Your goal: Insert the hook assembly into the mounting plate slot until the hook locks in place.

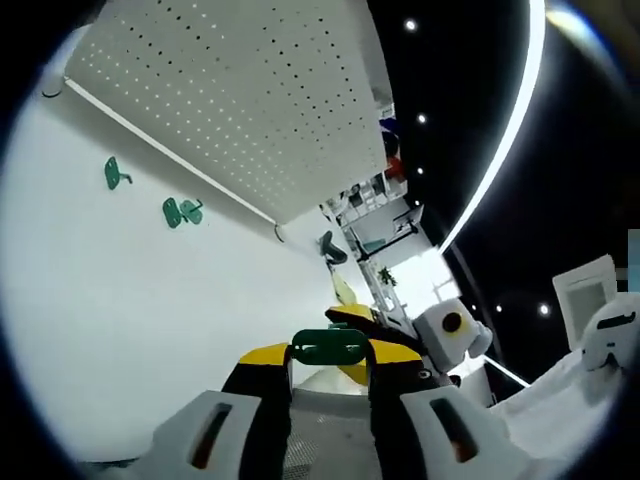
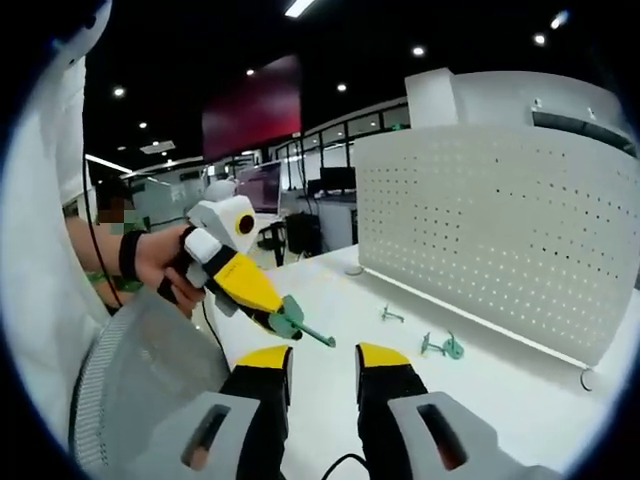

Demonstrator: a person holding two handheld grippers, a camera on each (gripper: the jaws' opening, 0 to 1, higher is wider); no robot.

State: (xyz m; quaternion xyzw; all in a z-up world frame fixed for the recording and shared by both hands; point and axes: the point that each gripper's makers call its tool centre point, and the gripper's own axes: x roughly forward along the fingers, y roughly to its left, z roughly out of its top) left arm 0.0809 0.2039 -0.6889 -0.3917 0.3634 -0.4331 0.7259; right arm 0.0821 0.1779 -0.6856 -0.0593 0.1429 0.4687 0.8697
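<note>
Hook assembly (image 1: 329, 347), a green piece, sits clamped crosswise between the yellow-tipped jaws of our left gripper (image 1: 329, 352) in the left gripper view, right at the tips, with the jaws closed in on it from both sides. Beyond it we see the white table (image 1: 150, 330) and the white perforated mounting plate (image 1: 240, 100) standing on it. Two more green hooks lie on the table near the foot of the plate: a single one (image 1: 116, 174) farther off and another (image 1: 181, 211) closer to the middle of the plate's edge, which looks like a pair of parts side by side, though we cannot tell for certain. So we count three green hook pieces here, one held and two lying loose.

In the right gripper view, our right gripper (image 2: 322, 360) shows its two jaws standing apart with nothing between them. The left gripper (image 2: 284, 322) comes in from the left, held in a hand (image 2: 160, 265), and its tips grip the hook assembly (image 2: 300, 325), whose green stem points toward the table. It hangs just above and to the left of the right gripper's jaws, apart from them. On the table (image 2: 500, 390) before the mounting plate (image 2: 490, 220) lie the two loose hooks, one small (image 2: 391, 315) and one larger (image 2: 442, 346), near each other.
</note>
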